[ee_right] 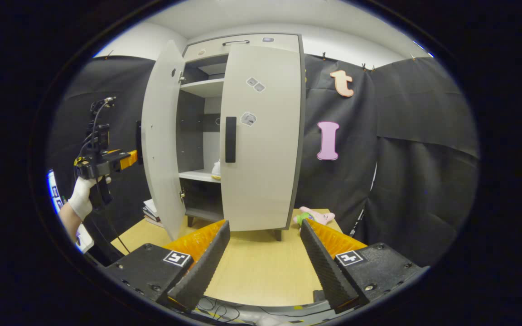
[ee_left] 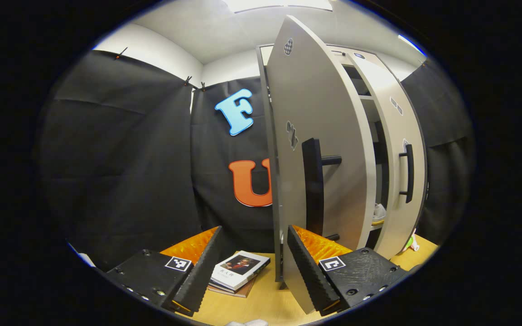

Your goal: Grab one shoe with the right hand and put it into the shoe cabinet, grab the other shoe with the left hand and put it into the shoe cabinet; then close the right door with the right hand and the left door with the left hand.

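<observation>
I see a white shoe [ee_right: 216, 168] on the middle shelf inside the tall grey shoe cabinet [ee_right: 261, 50], ahead of my right tool [ee_right: 263, 258], whose fingers are spread and empty. The right door [ee_right: 261, 136] looks shut; the left door [ee_left: 320, 136] stands ajar just ahead of my left tool [ee_left: 252, 265], also spread and empty. Books [ee_left: 238, 271] lie on the wooden tabletop [ee_right: 261, 267].

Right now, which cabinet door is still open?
The left door, swung wide beside the left gripper. The right door sits flush against the cabinet front.

Half-open left door [ee_right: 163, 136] across the cabinet [ee_right: 243, 45] mouth, narrow gap beside.
</observation>
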Available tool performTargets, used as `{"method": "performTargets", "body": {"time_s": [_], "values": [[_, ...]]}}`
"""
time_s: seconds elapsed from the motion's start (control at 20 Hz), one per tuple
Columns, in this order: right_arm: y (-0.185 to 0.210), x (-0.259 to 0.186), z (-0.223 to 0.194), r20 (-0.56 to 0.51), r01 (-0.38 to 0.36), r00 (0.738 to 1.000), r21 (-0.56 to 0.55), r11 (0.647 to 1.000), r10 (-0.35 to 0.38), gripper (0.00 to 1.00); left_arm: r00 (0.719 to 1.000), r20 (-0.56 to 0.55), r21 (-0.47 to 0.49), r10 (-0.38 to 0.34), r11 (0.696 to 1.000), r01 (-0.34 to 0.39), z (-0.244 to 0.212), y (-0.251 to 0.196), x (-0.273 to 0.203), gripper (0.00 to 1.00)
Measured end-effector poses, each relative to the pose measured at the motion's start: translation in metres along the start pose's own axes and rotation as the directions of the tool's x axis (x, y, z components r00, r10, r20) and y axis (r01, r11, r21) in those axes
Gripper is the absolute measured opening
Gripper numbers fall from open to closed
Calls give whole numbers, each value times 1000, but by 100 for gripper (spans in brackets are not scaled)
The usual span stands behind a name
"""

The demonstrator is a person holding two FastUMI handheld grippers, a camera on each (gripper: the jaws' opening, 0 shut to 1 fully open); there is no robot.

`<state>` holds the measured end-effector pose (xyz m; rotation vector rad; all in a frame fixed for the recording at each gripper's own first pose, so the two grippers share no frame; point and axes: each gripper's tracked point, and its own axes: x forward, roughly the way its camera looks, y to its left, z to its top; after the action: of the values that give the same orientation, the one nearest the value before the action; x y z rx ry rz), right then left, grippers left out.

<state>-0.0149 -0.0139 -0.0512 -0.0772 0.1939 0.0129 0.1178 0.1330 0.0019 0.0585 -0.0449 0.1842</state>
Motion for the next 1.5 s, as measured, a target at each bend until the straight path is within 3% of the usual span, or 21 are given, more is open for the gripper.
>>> {"method": "performTargets", "body": {"time_s": [0.3, 0.45, 0.6, 1.05, 1.15, 1.5], "values": [[-23, -5, 1, 7, 43, 999, 1, 999, -43, 100, 996, 2, -12, -90, 996, 90, 5, -58, 13, 87], [-34, -10, 2, 16, 66, 998, 19, 998, -66, 100, 994, 7, -16, -109, 994, 109, 10, -78, 16, 96], [-40, -11, -1, 12, 75, 997, 37, 996, -75, 100, 989, 2, -7, -146, 989, 146, 9, -95, 8, 96], [-27, -10, 0, 17, 58, 998, 37, 998, -58, 100, 983, -83, -27, -162, 987, 160, -14, -97, -38, 100], [-19, -9, 3, 23, 50, 998, 27, 998, -50, 100, 981, -87, -11, -172, 985, 172, -13, -94, -54, 96], [16, -13, 9, 47, 0, 999, 17, 1000, -1, 100, 981, -67, -18, -181, 984, 180, 1, -85, -116, 100]]}}
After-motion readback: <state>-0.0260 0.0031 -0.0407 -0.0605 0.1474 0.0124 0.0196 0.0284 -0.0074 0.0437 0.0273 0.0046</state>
